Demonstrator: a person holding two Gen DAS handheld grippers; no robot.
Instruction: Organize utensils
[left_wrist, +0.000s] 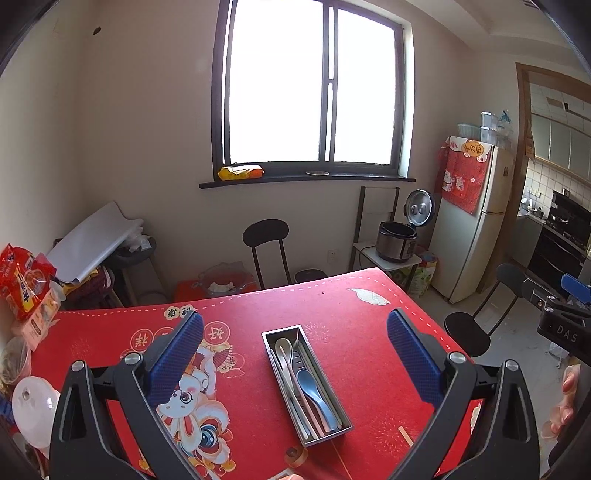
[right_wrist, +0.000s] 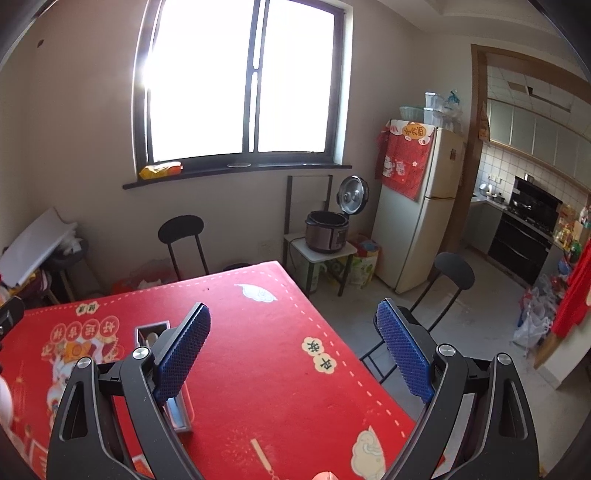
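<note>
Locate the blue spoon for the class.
In the left wrist view, the blue spoon lies inside the metal box mid-table, right of the white spoon.

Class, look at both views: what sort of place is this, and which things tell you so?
Most likely a home dining area beside a kitchen. A fridge and an open rice cooker stand by the wall, a stove shows through the doorway, and a tray of spoons sits on the table.

Pretty bright room, big dark-framed window (left_wrist: 314, 88) blown out with daylight on a plain beige wall (left_wrist: 129, 129). Black chair (left_wrist: 266, 240) sits beyond the tabletop's far edge, cream fridge (left_wrist: 476, 221) by the kitchen doorway (right_wrist: 535, 166), pale floor (right_wrist: 461, 314).
</note>
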